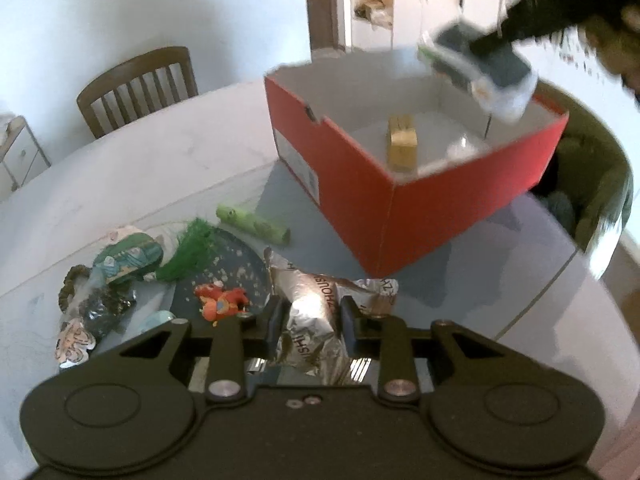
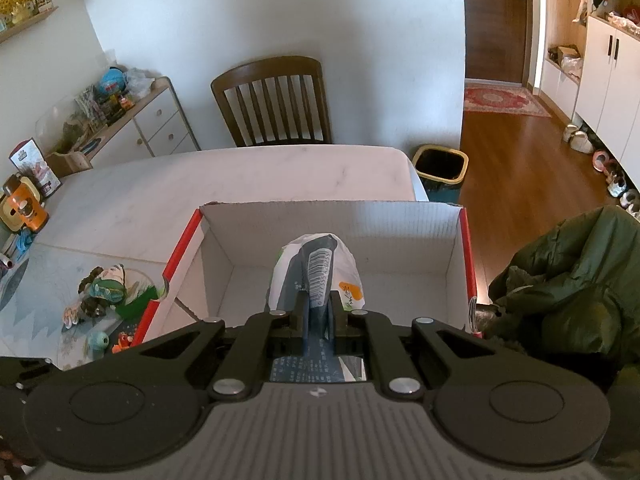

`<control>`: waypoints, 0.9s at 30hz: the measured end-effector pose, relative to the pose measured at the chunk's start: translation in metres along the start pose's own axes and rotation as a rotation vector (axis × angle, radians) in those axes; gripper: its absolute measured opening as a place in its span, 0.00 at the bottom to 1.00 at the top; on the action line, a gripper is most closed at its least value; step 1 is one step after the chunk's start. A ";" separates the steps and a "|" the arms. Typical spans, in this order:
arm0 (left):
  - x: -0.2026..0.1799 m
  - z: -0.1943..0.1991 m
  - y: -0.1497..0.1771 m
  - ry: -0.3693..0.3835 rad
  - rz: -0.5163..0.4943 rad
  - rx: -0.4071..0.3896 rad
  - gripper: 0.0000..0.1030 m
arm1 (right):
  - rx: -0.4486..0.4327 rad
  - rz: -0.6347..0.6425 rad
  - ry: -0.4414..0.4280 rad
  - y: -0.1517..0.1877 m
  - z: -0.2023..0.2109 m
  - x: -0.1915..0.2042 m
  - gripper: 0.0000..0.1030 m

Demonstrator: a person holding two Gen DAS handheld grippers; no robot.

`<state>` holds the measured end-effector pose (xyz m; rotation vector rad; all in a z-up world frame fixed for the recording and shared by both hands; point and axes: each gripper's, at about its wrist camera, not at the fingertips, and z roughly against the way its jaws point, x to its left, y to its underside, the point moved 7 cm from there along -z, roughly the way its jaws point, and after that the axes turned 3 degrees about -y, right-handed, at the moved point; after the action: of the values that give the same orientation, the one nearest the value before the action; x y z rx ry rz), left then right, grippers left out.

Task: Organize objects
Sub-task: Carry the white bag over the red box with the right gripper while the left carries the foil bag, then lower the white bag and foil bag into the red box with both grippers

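A red cardboard box with a white inside stands open on the table, and a small tan carton lies in it. My right gripper is shut on a white and dark blue pouch with a barcode. It holds that pouch in the air over the box. My left gripper is low over the table's near side, its fingers closed against both sides of a crumpled silver foil packet.
Left of the foil packet lie a red toy on a dark round mat, a green tassel, a green tube and printed packets. A wooden chair stands behind the table, a green jacket to the right, and a bin on the floor.
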<state>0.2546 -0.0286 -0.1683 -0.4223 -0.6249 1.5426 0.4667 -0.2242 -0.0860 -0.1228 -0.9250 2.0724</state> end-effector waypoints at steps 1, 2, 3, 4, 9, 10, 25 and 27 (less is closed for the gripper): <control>0.002 0.007 -0.005 0.006 0.013 -0.016 0.27 | 0.001 -0.001 0.001 0.000 0.000 -0.001 0.08; 0.002 0.013 -0.011 0.009 0.020 -0.032 0.27 | 0.002 -0.002 0.003 0.000 0.000 -0.002 0.08; 0.003 0.020 -0.018 0.009 0.025 -0.052 0.27 | 0.003 -0.003 0.005 0.001 -0.001 -0.003 0.08; 0.003 0.026 -0.025 0.013 0.027 -0.073 0.27 | 0.003 -0.004 0.007 0.001 -0.001 -0.004 0.08; 0.004 0.046 -0.052 0.026 0.029 -0.127 0.25 | 0.003 -0.013 0.015 -0.001 -0.003 -0.011 0.08; 0.006 0.047 -0.055 0.028 0.034 -0.133 0.24 | 0.001 -0.015 0.015 -0.001 -0.003 -0.012 0.08; -0.018 0.028 -0.122 0.131 0.018 -0.201 0.24 | 0.039 0.001 0.038 0.001 -0.015 -0.026 0.08; -0.029 0.015 -0.128 0.154 0.010 -0.186 0.24 | 0.048 0.009 0.044 0.002 -0.019 -0.028 0.08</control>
<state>0.3486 -0.0605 -0.0803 -0.6794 -0.6488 1.4504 0.4904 -0.2349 -0.1075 -0.1478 -0.8492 2.0905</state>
